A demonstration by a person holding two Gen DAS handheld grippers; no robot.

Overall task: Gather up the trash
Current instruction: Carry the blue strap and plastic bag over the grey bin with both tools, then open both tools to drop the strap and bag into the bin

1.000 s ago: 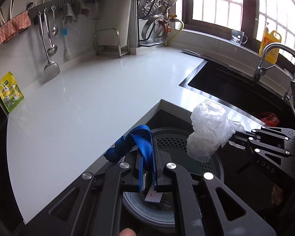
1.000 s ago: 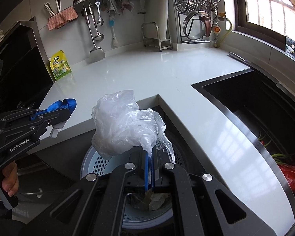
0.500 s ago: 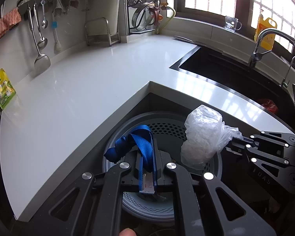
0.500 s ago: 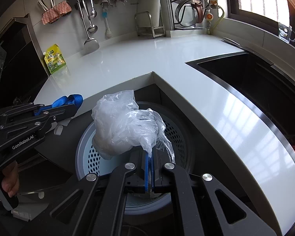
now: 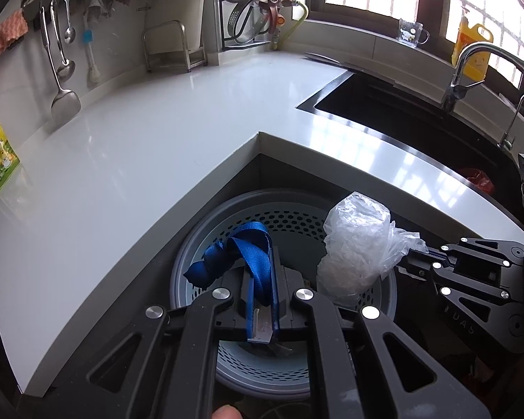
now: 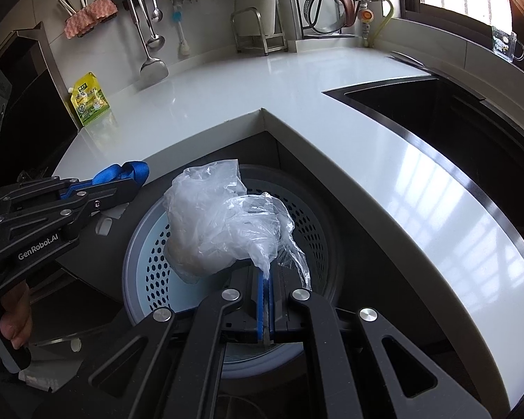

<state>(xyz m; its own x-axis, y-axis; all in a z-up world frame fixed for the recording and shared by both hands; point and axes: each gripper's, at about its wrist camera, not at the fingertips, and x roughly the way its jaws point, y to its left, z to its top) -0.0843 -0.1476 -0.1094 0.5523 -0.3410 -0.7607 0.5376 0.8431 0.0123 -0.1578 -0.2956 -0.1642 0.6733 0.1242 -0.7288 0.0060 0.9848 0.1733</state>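
- The left gripper [image 5: 262, 309] had its fingers clenched on a crumpled blue woven strap [image 5: 239, 256], whose loose loops bunched up above the fingertips.
- The right gripper [image 6: 266, 309] had its fingers clenched on the gathered neck of a crumpled clear plastic bag [image 6: 216, 230], which bulged up and to the left of the fingertips.
- Both pieces of trash hung above the open mouth of a round grey perforated plastic bin [image 5: 290, 211], which stood on the floor in the inner corner of the white L-shaped worktop [image 5: 129, 146].
- In the left wrist view the bag sat to the right of the strap, the two apart, with the right gripper reaching in from the right edge.
- A dark recessed sink [image 5: 401, 111] with a chrome tap [image 5: 471, 66] lay in the worktop's right arm.
- A yellow-green pouch [image 6: 89, 101] leaned against the wall at the worktop's left end.
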